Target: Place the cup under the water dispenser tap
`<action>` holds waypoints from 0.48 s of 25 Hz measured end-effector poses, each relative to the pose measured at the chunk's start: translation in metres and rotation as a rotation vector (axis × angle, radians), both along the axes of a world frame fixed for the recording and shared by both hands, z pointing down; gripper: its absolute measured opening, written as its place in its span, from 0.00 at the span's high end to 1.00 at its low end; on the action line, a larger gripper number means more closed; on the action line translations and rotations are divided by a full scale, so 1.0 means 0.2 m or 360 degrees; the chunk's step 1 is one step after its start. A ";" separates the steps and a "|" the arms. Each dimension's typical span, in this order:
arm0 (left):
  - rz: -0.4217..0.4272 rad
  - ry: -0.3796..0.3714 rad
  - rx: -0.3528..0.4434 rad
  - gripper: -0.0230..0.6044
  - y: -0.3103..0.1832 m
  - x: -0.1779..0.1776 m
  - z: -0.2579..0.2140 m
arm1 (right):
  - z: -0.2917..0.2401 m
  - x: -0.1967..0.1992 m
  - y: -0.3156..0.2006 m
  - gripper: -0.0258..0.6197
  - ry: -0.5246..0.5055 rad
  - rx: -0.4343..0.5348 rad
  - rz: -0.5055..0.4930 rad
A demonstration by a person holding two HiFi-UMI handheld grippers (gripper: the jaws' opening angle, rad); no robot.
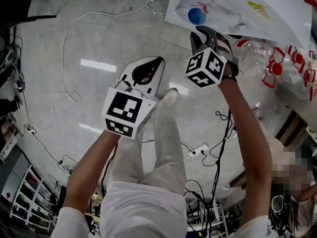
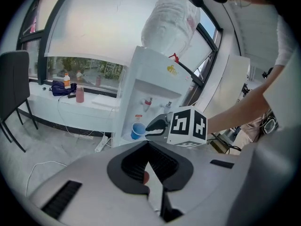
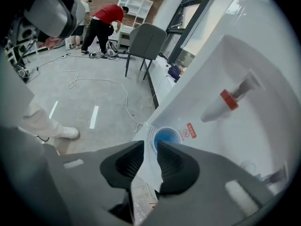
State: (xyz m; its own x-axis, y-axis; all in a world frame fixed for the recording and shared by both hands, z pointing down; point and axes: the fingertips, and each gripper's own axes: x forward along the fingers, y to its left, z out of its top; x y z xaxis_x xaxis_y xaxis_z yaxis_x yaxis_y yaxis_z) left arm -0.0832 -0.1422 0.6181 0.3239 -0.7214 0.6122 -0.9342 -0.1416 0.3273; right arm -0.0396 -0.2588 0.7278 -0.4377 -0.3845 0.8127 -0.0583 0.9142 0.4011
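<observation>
Small blue plastic cup (image 3: 167, 138) stands upright on the drip ledge of the white water dispenser (image 3: 244, 46), below the red-tipped tap (image 3: 229, 100). Right gripper (image 3: 150, 147) is just short of the cup, jaws a narrow gap apart, gripping nothing, with the cup beyond its tips. Left gripper (image 2: 149, 147) is held back from the dispenser, jaw tips touching, empty. Inverted clear water bottle (image 2: 169, 20) sits on top of the dispenser.

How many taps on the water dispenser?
2. In the left gripper view, a red-handled tap sits roughly above the blue cup. A second tap is just to its right. No others are visible, and the tap recess looks fully in view.
</observation>
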 end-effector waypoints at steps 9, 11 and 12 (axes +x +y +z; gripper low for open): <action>0.0052 -0.0022 0.0035 0.96 0.06 0.01 -0.14 | -0.24 0.07 0.14 0.88 -0.0105 0.0021 0.0056; 0.0065 -0.0023 0.0040 0.96 0.08 0.01 -0.17 | -0.29 0.08 0.17 0.90 -0.0126 0.0027 0.0064; 0.0070 -0.0022 0.0044 0.96 0.09 0.02 -0.19 | -0.32 0.09 0.19 0.91 -0.0135 0.0030 0.0067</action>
State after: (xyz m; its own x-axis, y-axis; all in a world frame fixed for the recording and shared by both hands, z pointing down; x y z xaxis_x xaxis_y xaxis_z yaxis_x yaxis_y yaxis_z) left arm -0.0802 -0.1248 0.5805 0.3475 -0.7231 0.5970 -0.9312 -0.1916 0.3100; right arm -0.0215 -0.2204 0.6637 -0.4877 -0.4191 0.7658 -0.1312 0.9024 0.4104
